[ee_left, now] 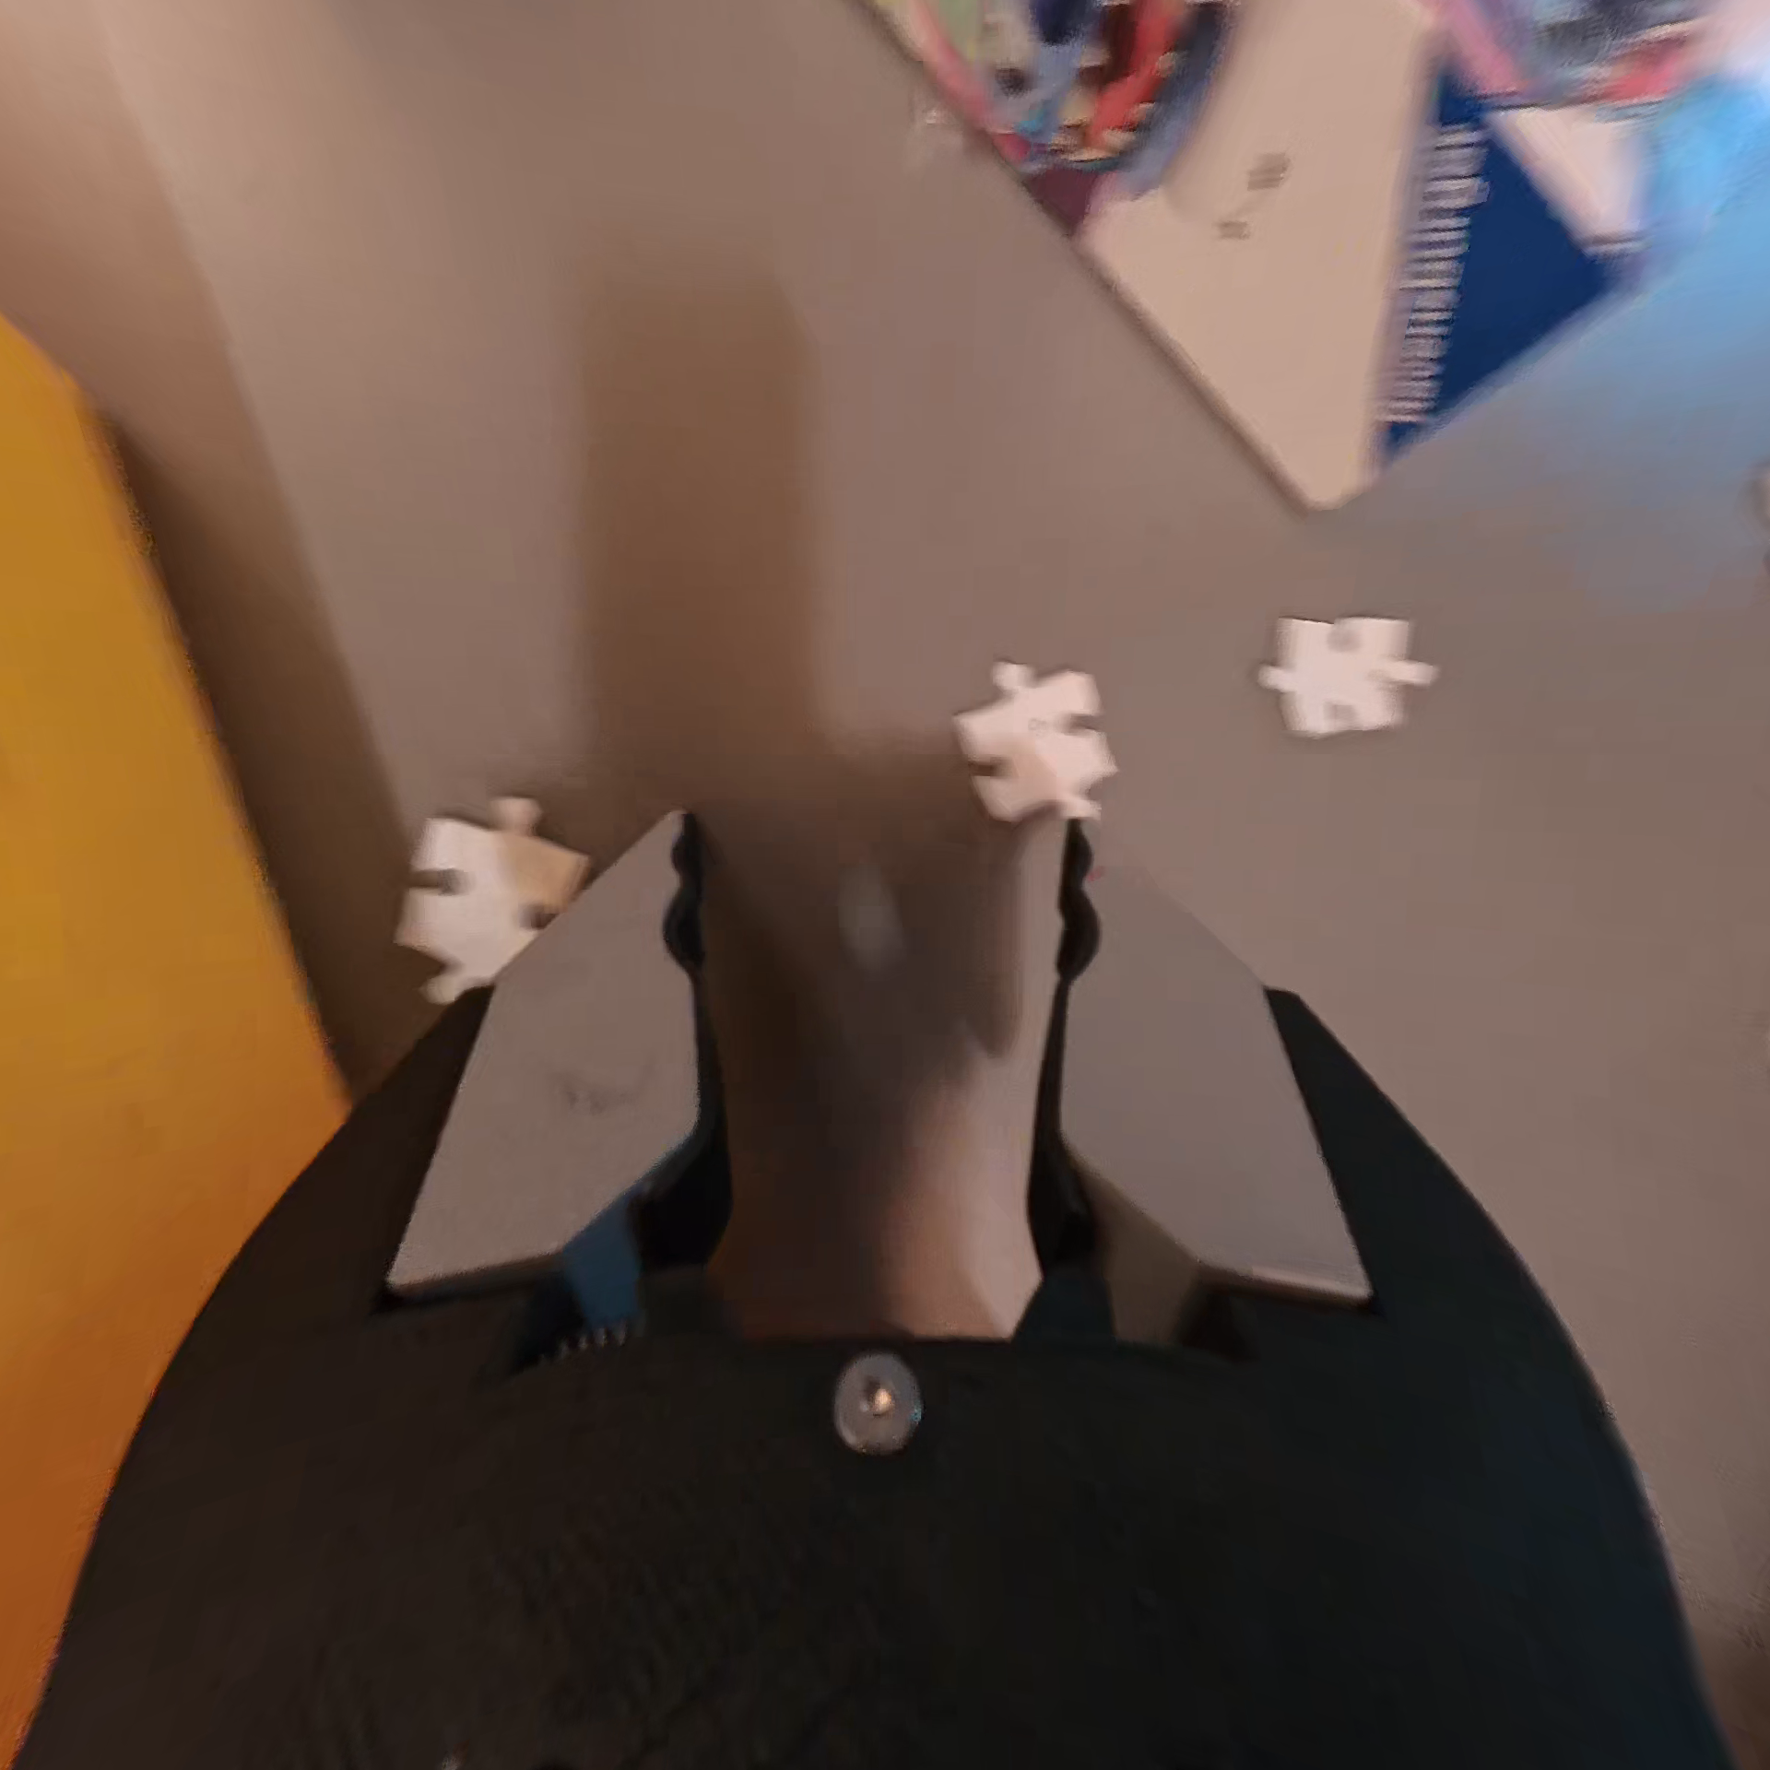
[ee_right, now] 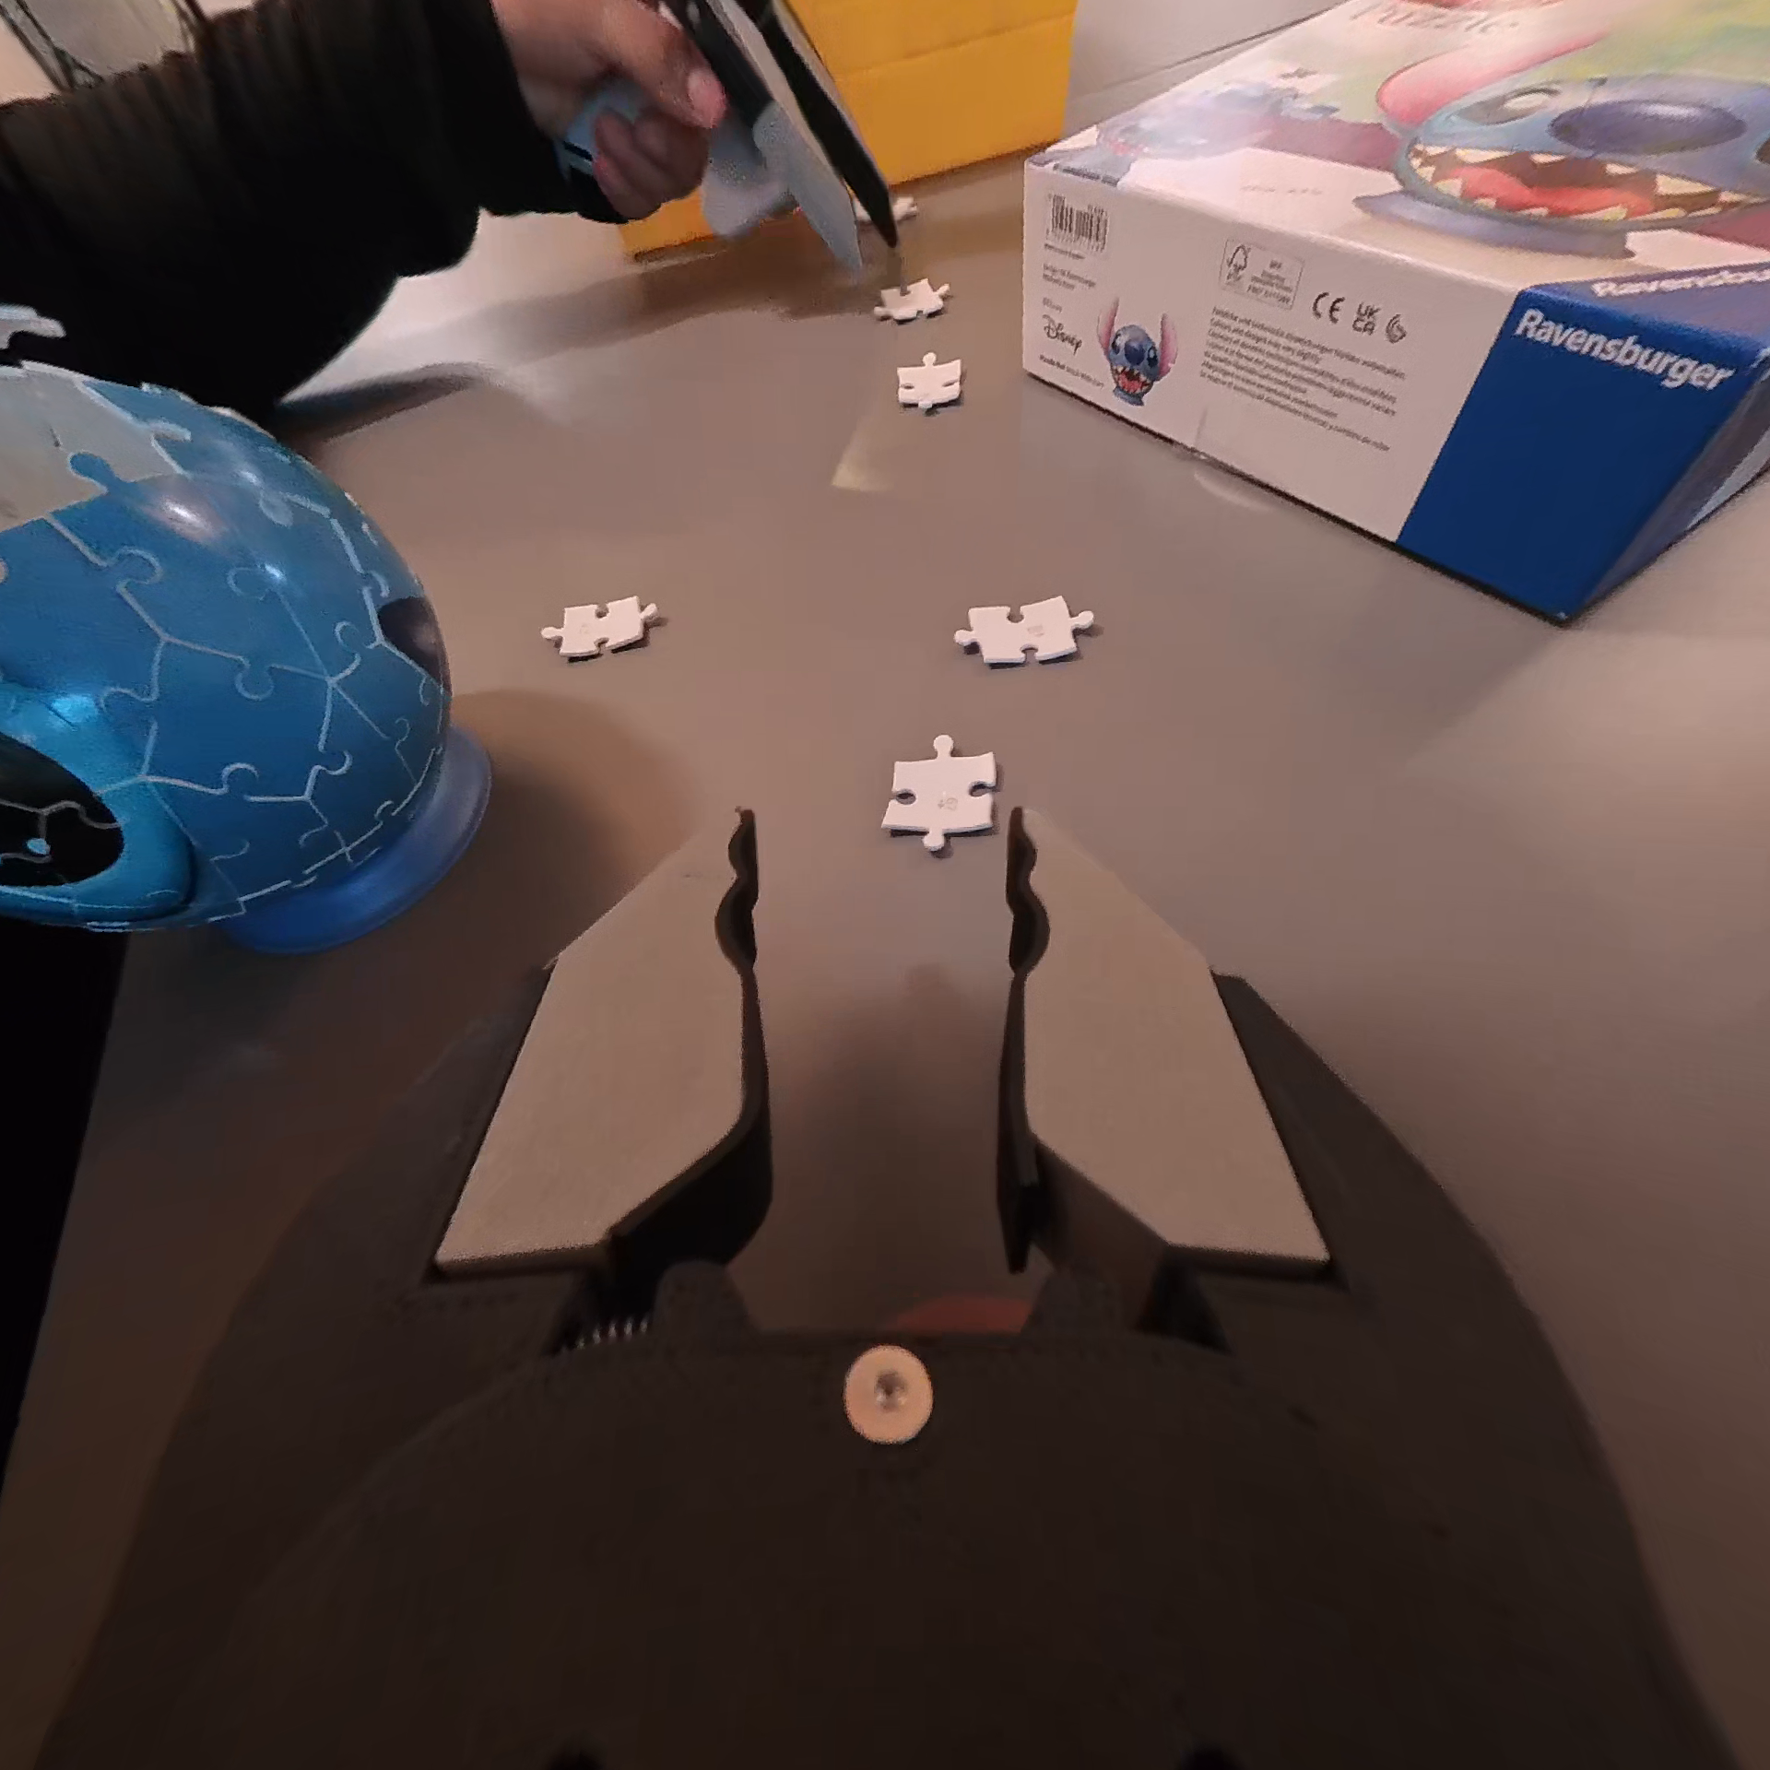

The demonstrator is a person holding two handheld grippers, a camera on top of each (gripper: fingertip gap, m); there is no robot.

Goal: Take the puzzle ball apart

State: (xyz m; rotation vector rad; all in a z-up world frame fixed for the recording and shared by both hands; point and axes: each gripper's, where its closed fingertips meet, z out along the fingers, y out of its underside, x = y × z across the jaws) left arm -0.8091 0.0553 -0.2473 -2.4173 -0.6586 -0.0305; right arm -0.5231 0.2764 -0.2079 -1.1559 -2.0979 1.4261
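Blue glossy puzzle ball [ee_right: 220, 690] is sitting on the grey worktop [ee_right: 1245, 862], white loose pieces [ee_right: 943, 793] lying scattered nearby. Right gripper [ee_right: 881, 833] and left gripper [ee_left: 879, 838] are both hovering with jaws released, holding nothing.

Blue puzzle ball [ee_right: 220, 690]; white pieces [ee_right: 943, 793]; yellow box [ee_right: 958, 77].

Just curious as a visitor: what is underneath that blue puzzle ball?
The puzzle ball rests on a round blue stand, which sits on the grey table. Whatever is inside the ball is hidden.
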